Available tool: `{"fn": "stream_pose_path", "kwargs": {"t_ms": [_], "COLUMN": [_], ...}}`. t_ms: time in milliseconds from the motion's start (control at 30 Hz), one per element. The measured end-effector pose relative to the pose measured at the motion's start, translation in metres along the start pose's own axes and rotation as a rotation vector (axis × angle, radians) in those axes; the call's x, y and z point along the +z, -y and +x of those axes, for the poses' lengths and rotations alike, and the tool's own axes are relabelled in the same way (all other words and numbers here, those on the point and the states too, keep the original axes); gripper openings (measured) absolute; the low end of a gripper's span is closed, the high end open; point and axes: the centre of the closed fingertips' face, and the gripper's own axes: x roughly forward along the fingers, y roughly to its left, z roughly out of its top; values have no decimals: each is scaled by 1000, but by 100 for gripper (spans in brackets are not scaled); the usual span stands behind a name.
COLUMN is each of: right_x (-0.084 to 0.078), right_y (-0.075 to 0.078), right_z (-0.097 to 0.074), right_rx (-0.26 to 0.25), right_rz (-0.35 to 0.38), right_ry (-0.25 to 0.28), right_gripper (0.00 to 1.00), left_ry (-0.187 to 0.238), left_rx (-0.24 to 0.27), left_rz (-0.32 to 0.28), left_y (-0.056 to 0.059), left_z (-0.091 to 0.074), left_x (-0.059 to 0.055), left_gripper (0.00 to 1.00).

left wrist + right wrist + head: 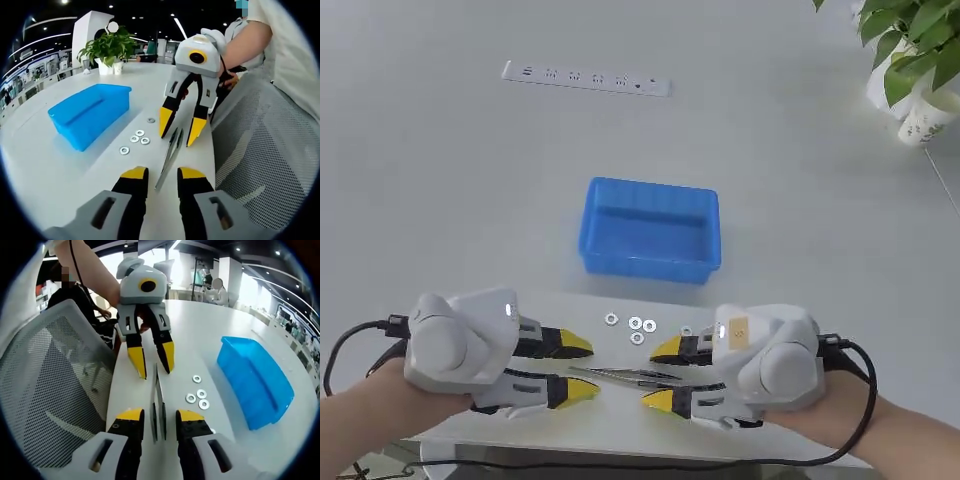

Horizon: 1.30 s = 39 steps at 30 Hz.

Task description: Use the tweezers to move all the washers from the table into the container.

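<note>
Slim metal tweezers [620, 374] lie flat on the white table near its front edge, between my two facing grippers. My left gripper [582, 368] stands open, its yellow tips just short of the tweezers' left end. My right gripper [656, 376] is open too, and the tweezers' [157, 402] other end reaches in between its jaws untouched. Several small washers [636, 324] rest just beyond the tweezers, in front of the blue container [650, 240]. In the left gripper view the tweezers [170, 152] run from my left gripper [162, 174] toward the right gripper [180, 131], washers [139, 134] to their left.
A white power strip [585, 78] lies at the far side of the table. A potted plant [910, 50] stands at the far right corner. A mesh chair [55, 380] sits close behind the table's front edge. Bare tabletop surrounds the container.
</note>
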Motion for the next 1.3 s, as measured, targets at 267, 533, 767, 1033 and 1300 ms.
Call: {"fn": "stream_pose_path", "kwargs": {"t_ms": [267,533,767,1033,1300], "right_x": [-1,1,3,3,2], "right_y": [1,-1,-1,-2,-2], "right_z": [0,2,4,4,4], "right_rx": [-5,-2,-3,-4,-2], "right_rz": [-19,-56,-65,-75,-70], "right_ry": [-7,-14,-15,-28,-30], "right_gripper": [26,23,20,16,11], "left_ry": [-9,-20,-24,-21,-17], "left_rx": [-2,4,3,0,-3], "left_rz": [41,60,65,73,84], "left_y": [1,-2,-1,-1,-2], "left_z": [-3,-6,-7,-8,-7], "left_x": [-3,-6,-7,-8,-7], "left_gripper": [19,16,11,8,7]}}
